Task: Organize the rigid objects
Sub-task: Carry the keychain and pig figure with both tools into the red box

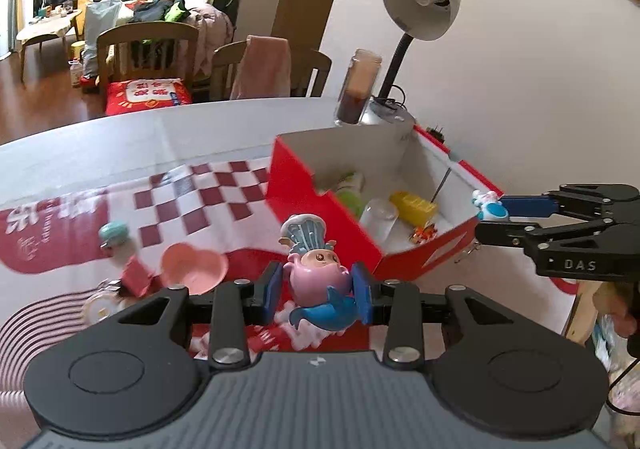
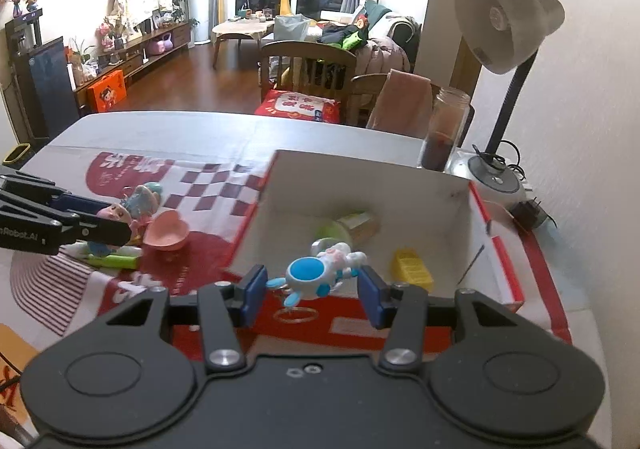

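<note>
Living room behind, chairs and sofa blurred at upper left of the left wrist view. White counter carries a red-and-white checked cloth, partly motion-blurred. Left tongs clenched on a pink figurine, lower centre; it stands upright, long axis vertical, blue shell headpiece up, blue tail down and cut off by the right pad. Red box sits centre right, open top, white inside; its far wall hides part of a green item. Clear cup and yellow block lie inside. Right tongs enter from the right edge over the box's corner, gripping a small white-blue toy; its shape is hard to read here. Pink heart dish sits lower left, the things beside it smeared.

Right wrist view: same counter, lamp upper right. Right tongs grasp the white-blue toy at lower centre over the box's near wall, long axis lying across the frame, blue disc facing the camera. Left tongs at the left edge hold the pink figurine, mostly hidden by the fingers.
</note>
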The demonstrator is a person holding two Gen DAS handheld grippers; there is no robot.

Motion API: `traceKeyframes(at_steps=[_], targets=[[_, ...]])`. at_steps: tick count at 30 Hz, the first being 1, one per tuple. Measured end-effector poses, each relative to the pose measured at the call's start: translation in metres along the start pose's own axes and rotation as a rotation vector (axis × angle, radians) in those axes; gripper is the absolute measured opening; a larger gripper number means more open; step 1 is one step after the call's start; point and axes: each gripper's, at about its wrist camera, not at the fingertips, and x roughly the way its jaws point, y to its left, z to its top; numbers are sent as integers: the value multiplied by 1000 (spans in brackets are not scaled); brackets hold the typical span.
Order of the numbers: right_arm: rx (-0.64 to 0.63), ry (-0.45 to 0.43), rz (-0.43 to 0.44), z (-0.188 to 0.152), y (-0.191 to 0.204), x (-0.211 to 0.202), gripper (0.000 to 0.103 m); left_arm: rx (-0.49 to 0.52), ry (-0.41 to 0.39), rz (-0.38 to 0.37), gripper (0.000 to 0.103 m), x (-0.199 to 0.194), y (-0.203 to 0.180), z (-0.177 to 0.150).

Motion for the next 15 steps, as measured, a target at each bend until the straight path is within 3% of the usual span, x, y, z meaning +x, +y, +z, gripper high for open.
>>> traceKeyframes(at_steps=[15], targets=[[2, 38, 32, 13, -82, 54, 48, 25, 4, 20, 37, 81, -55, 64]])
